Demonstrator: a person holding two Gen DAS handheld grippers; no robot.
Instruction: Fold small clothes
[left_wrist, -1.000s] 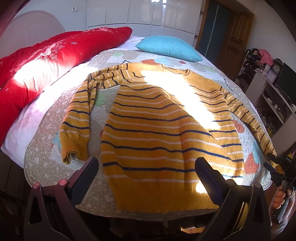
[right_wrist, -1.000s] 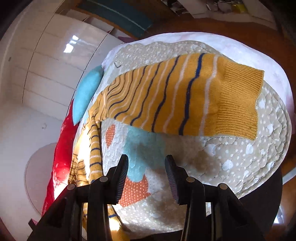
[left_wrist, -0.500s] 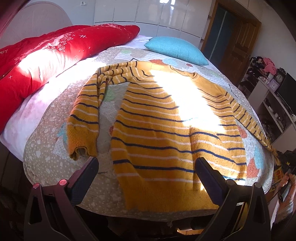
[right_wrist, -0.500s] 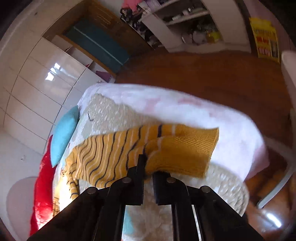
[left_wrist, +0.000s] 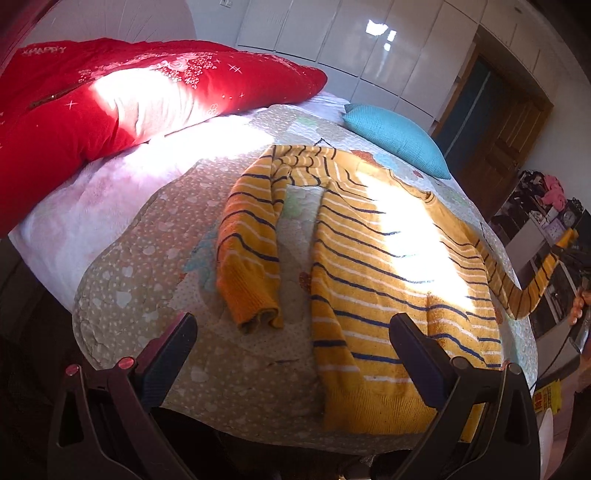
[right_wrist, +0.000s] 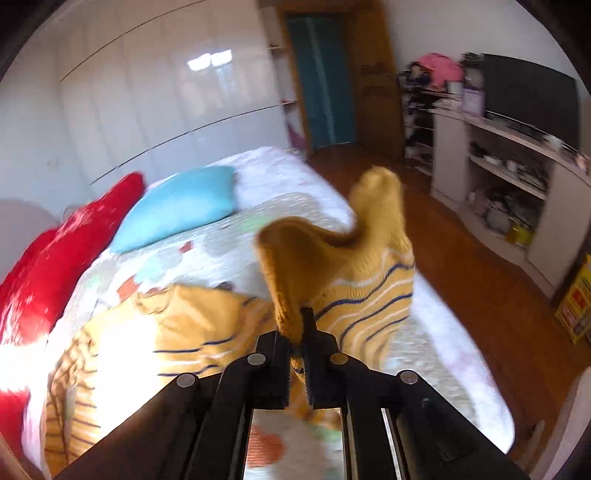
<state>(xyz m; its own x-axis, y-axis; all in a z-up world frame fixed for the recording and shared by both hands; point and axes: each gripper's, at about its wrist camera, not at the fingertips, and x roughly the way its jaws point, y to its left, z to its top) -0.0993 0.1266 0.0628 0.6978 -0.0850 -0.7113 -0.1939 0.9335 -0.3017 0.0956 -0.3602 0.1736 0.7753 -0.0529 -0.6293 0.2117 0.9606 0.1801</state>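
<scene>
A yellow sweater (left_wrist: 373, 266) with navy and white stripes lies face up on the quilted bedspread (left_wrist: 147, 266). Its left sleeve (left_wrist: 251, 254) lies bent down beside the body, cuff toward me. My left gripper (left_wrist: 291, 350) hovers open over the bed's near edge, between that cuff and the hem, holding nothing. My right gripper (right_wrist: 295, 332) is shut on the cuff of the right sleeve (right_wrist: 332, 266), which hangs lifted off the bed. In the left wrist view that raised sleeve (left_wrist: 532, 284) arcs up at the right edge.
A red quilt (left_wrist: 110, 96) is piled along the bed's far left, and a turquoise pillow (left_wrist: 395, 136) lies at the head. White wardrobes (right_wrist: 166, 103) line the back wall. Shelves (right_wrist: 498, 166) and a wooden floor (right_wrist: 480, 280) flank the bed's right side.
My right gripper closed on the right sleeve's cuff and rose with it, rolling as it went. My left gripper slid left along the bed's near edge, toward the left cuff.
</scene>
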